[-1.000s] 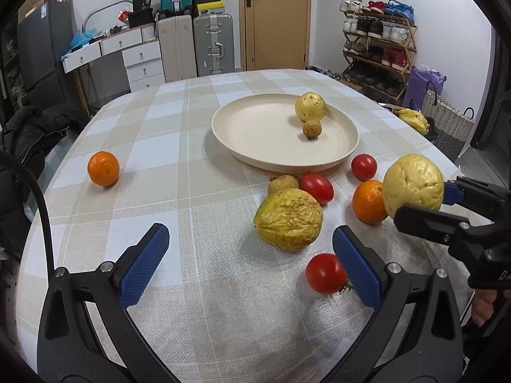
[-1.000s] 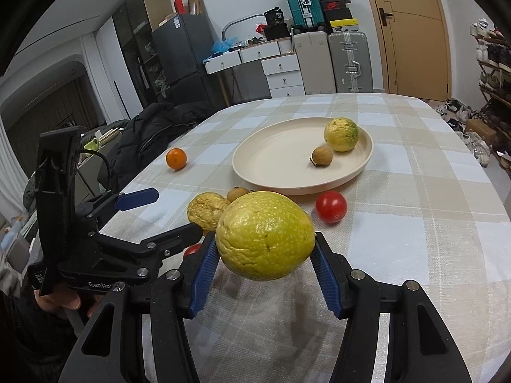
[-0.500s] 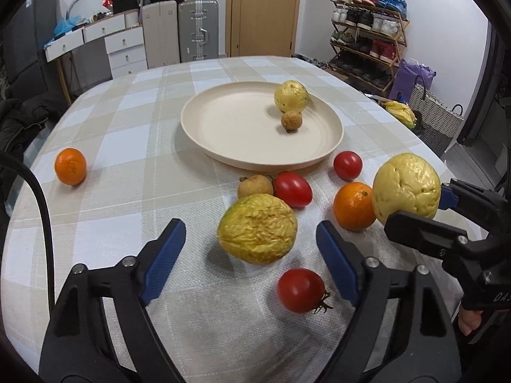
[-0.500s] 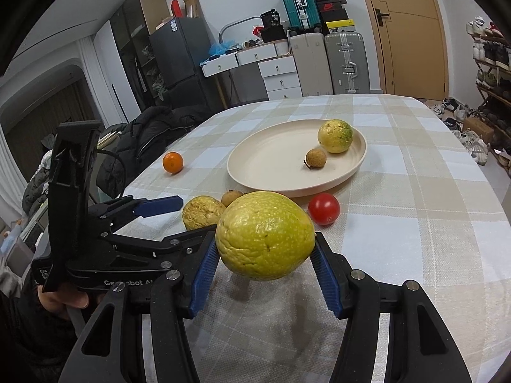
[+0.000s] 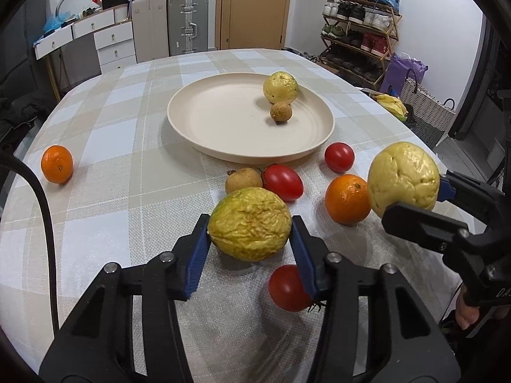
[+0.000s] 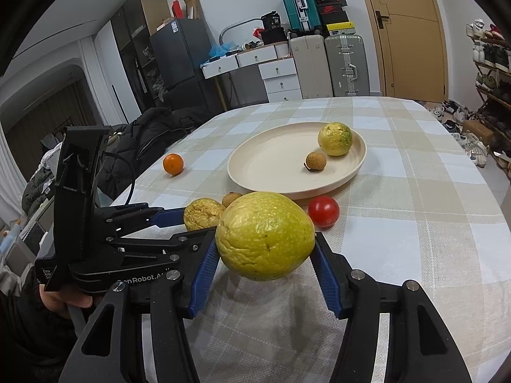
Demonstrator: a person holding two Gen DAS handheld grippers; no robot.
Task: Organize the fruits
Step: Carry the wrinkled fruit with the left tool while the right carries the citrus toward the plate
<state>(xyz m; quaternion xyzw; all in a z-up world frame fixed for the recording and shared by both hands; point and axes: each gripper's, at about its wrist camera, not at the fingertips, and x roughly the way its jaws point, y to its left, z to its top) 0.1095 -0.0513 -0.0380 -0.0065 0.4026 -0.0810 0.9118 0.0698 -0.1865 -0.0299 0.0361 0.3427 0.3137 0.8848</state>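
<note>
My left gripper [image 5: 250, 239] is shut on a wrinkled yellow passion fruit [image 5: 249, 223] that rests on the tablecloth. My right gripper [image 6: 265, 255] is shut on a smoother yellow passion fruit [image 6: 265, 234] and holds it above the table; it shows at the right of the left wrist view [image 5: 404, 180]. The cream plate [image 5: 223, 127] holds a yellow passion fruit [image 5: 280, 87] and a small brown longan [image 5: 281, 112]. Loose on the cloth are an orange [image 5: 347, 198], three red tomatoes [image 5: 282, 182] [image 5: 339, 157] [image 5: 287, 287] and a brown longan [image 5: 243, 180].
A second orange [image 5: 57, 163] lies alone at the table's left edge. The table's right edge drops off near a woven basket [image 5: 424, 108] and a shoe rack [image 5: 361, 48]. A dark coat [image 6: 150, 140] lies on a chair to the left.
My left gripper moved forward and closed its blue pads on the wrinkled passion fruit. My right gripper kept holding its fruit in about the same place.
</note>
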